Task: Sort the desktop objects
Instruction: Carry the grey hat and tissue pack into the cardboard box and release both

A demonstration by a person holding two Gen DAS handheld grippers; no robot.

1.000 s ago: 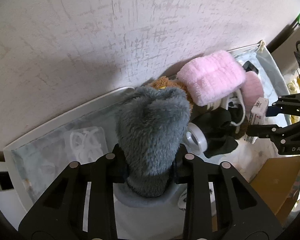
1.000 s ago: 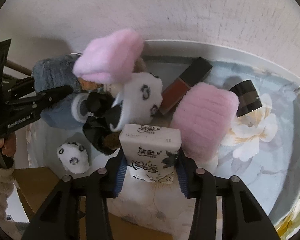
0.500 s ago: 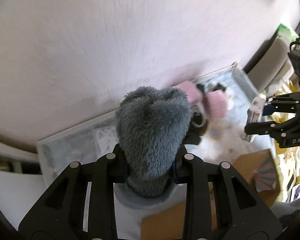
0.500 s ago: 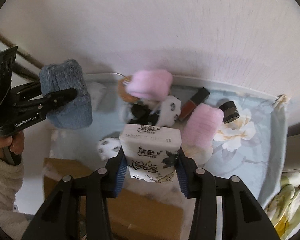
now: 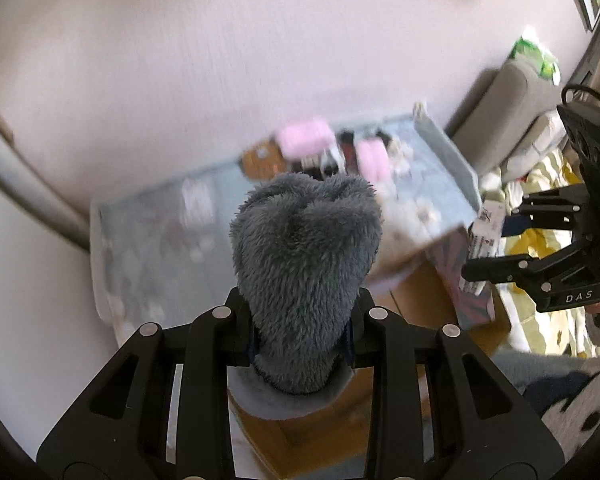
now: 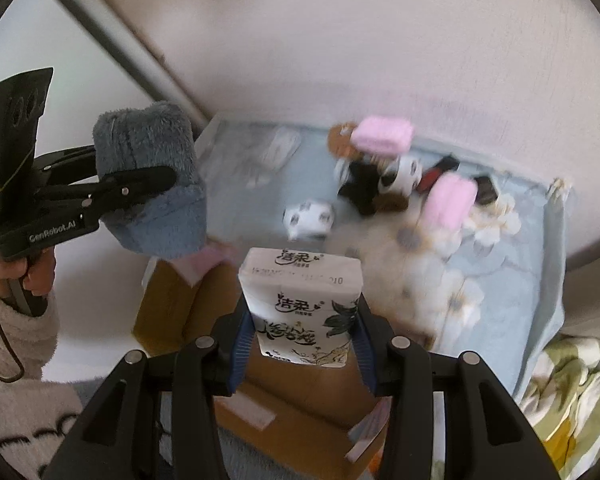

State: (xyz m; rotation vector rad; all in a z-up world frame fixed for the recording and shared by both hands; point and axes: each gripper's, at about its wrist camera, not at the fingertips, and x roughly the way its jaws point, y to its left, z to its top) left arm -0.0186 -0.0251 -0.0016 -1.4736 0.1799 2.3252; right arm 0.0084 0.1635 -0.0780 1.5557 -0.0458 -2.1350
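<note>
Left wrist view: left gripper pinching a grey plush slipper held in the air above a cardboard box, with the table blurred beyond it; right gripper at the right edge, clamped on a tissue pack. Right wrist view: right gripper pinching the tissue pack upright over the cardboard box; left gripper at left gripping the slipper; on the table, two pink plush pieces and a small spotted toy, blurred.
</note>
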